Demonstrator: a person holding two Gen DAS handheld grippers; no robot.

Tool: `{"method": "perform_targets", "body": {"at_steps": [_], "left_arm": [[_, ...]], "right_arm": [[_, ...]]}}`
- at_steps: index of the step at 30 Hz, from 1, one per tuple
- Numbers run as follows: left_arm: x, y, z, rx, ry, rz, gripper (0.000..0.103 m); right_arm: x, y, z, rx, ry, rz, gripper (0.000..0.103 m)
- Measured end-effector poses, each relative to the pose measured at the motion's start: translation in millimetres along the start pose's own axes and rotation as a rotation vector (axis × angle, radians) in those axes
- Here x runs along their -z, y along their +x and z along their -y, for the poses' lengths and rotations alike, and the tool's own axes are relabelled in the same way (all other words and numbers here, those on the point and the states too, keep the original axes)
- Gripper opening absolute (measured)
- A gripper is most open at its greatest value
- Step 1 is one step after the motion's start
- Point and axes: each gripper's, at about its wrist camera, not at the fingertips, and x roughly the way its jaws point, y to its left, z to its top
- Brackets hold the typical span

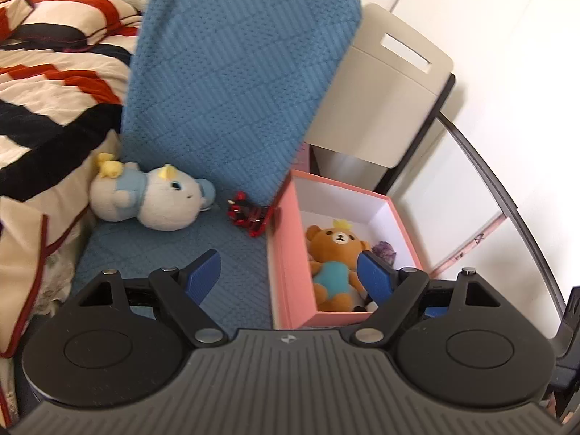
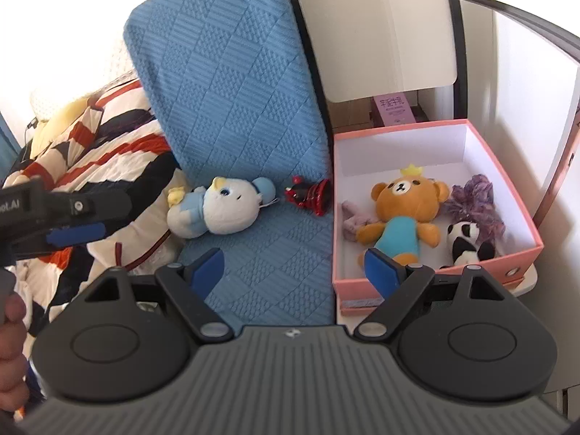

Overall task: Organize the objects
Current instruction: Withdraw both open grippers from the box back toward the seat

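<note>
A pink box [image 1: 286, 253] [image 2: 522, 253] stands right of a blue cushion seat [image 1: 239, 282] [image 2: 272, 261]. Inside lie a brown bear [image 1: 335, 253] [image 2: 402, 210], a panda [image 2: 465, 243], a purple fluffy thing [image 2: 475, 199] and a pale pink toy [image 2: 353, 221]. On the seat lie a white plush with blue cap [image 1: 159, 199] [image 2: 217, 210] and a small red and black figure [image 1: 248, 214] [image 2: 310, 195]. My left gripper [image 1: 288, 275] is open and empty, above the seat and box edge; it also shows at the left edge in the right wrist view [image 2: 72, 214]. My right gripper [image 2: 293, 272] is open and empty.
A striped red, black and cream blanket [image 1: 54, 83] [image 2: 101, 152] lies to the left. The blue backrest cushion [image 1: 235, 72] [image 2: 224, 83] stands behind the toys. A beige chair back [image 1: 384, 87] [image 2: 380, 36] and a pink package [image 2: 393, 110] stand behind the box. White wall is at right.
</note>
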Motion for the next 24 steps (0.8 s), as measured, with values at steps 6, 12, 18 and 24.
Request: {"method": "perform_targets", "body": {"at_steps": [6, 12, 18, 24], "left_arm": [[9, -20, -21, -0.016, -0.012, 0.002, 0.086], [16, -24, -33, -0.018, -0.002, -0.009, 0.086], [15, -6, -46, -0.014, -0.036, 0.003, 0.086], [16, 32, -71, -0.022, -0.081, 0.025, 0.086]], "right_arm": [[17, 0, -19, -0.011, -0.022, -0.020, 0.086], [32, 5, -28, -0.013, -0.047, -0.022, 0.086], [34, 26, -29, -0.022, -0.036, -0.039, 0.086], [30, 61, -36, -0.014, -0.119, -0.026, 0.086]]}}
